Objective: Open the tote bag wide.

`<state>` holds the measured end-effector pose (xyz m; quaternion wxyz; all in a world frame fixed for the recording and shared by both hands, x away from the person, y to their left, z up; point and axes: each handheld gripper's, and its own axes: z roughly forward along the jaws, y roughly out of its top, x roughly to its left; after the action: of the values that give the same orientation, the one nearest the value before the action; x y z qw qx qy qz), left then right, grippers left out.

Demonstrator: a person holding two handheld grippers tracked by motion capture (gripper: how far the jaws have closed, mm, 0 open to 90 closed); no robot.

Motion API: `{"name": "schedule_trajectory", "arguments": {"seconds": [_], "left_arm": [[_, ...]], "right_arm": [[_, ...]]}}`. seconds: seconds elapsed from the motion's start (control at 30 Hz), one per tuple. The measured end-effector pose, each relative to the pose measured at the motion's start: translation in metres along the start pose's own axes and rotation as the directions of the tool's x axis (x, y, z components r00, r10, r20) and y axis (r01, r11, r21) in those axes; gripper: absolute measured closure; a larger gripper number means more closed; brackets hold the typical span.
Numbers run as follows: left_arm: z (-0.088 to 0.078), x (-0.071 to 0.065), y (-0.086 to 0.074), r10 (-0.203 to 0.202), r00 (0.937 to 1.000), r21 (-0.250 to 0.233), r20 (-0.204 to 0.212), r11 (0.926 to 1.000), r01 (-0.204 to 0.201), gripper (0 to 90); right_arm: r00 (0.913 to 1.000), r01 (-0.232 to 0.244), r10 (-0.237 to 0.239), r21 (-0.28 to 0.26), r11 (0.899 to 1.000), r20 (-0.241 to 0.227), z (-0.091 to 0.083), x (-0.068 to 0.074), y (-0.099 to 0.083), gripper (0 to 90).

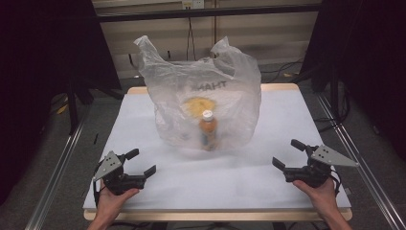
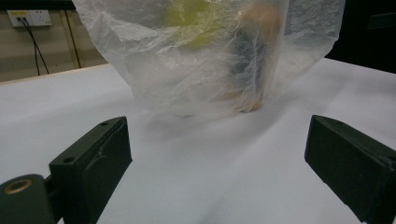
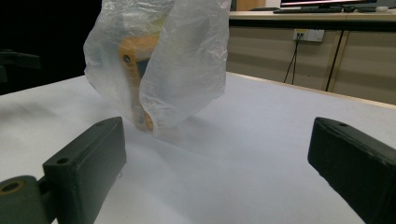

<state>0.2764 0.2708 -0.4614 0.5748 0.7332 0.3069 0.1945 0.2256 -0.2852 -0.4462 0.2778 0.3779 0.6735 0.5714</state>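
High view has the plastic bag [image 1: 206, 96] standing upright at the desk [image 1: 287, 120] centre, bottle [image 1: 208, 130] inside, straight ahead between the left gripper [image 1: 142, 163] and right gripper [image 1: 287, 154], both empty with jaws spread, about equally near.

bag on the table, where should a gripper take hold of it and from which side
Probably a handle loop at the top: the bag stands upright with two loops sticking up free, and the bottle sits low inside. Come from above, left gripper to the left loop; both grippers are open.
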Motion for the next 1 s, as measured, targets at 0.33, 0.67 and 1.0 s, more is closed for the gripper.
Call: {"name": "schedule_trajectory", "arguments": {"seconds": [0.33,0.67,1.0], "left_arm": [[0.0,-0.003,0.005,0.011,0.9983,0.014,0.058,0.9998,-0.011,27.5],[0.009,-0.01,0.019,0.011,0.9908,0.038,0.135,0.9992,-0.016,53.6],[0.02,-0.014,0.029,-0.015,0.9773,0.088,0.212,0.9961,-0.004,77.6]], "right_arm": [[0.9981,-0.003,0.005,0.04,0.999,-0.061,0.005,0.005,0.001,23.8],[0.9907,0.004,0.002,0.044,0.999,-0.136,0.009,0.007,0.006,60.3],[0.9804,-0.002,0.014,0.064,0.998,-0.196,0.017,0.009,0.017,83.7]]}}
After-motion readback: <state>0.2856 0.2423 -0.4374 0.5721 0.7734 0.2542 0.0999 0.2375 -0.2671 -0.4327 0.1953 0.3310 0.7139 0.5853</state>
